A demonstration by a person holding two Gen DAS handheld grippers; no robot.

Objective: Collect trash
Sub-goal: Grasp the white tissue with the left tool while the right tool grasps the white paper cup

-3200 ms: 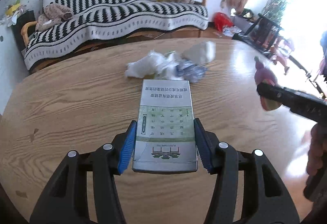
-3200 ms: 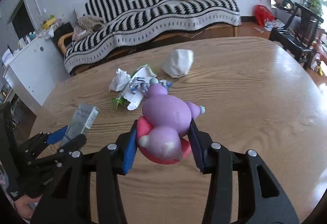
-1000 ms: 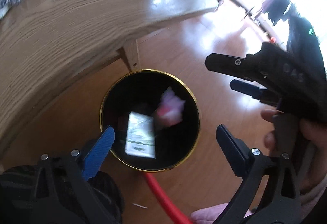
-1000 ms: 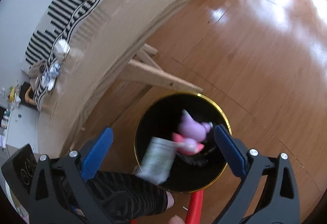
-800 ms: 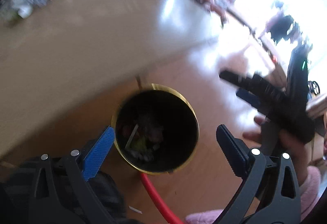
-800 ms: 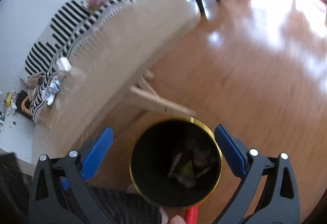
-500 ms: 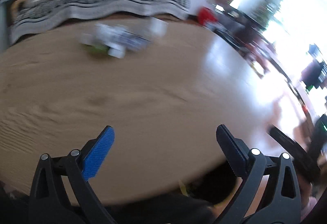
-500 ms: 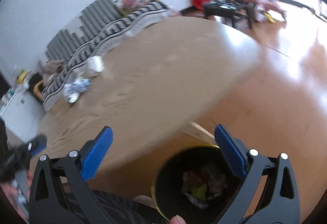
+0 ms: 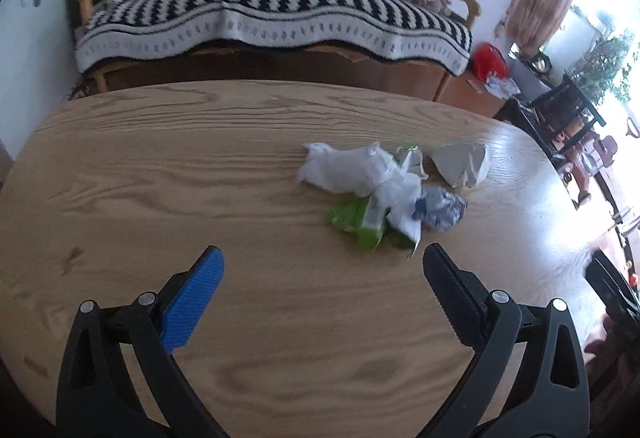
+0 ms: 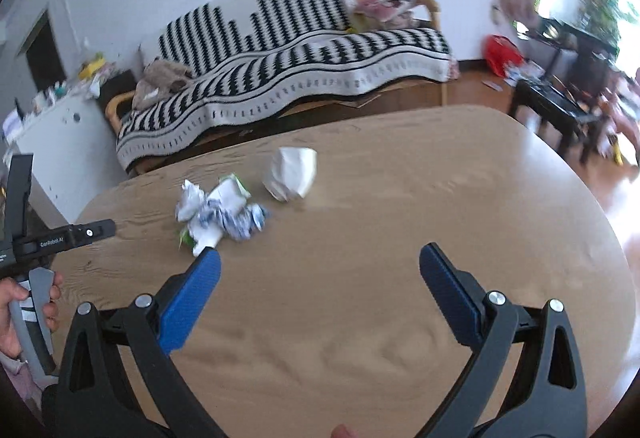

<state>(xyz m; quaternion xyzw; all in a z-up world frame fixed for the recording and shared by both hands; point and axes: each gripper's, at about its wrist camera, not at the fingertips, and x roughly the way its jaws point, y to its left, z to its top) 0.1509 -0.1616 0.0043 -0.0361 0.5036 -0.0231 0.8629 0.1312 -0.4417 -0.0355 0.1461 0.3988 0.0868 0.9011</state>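
Left wrist view: your left claw gapes wide and empty over the tabletop; the trash pile lies ahead and slightly right of it.

Right wrist view: your right claw is equally wide and empty, the crumpled white paper ahead, the pile left. You're likely reaching for another pickup; advance and close.

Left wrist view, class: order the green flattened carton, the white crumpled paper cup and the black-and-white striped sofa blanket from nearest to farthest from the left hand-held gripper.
1. Green flattened carton, just ahead, right of centre.
2. White crumpled paper cup, farther right on the table.
3. Black-and-white striped sofa blanket, beyond the table.
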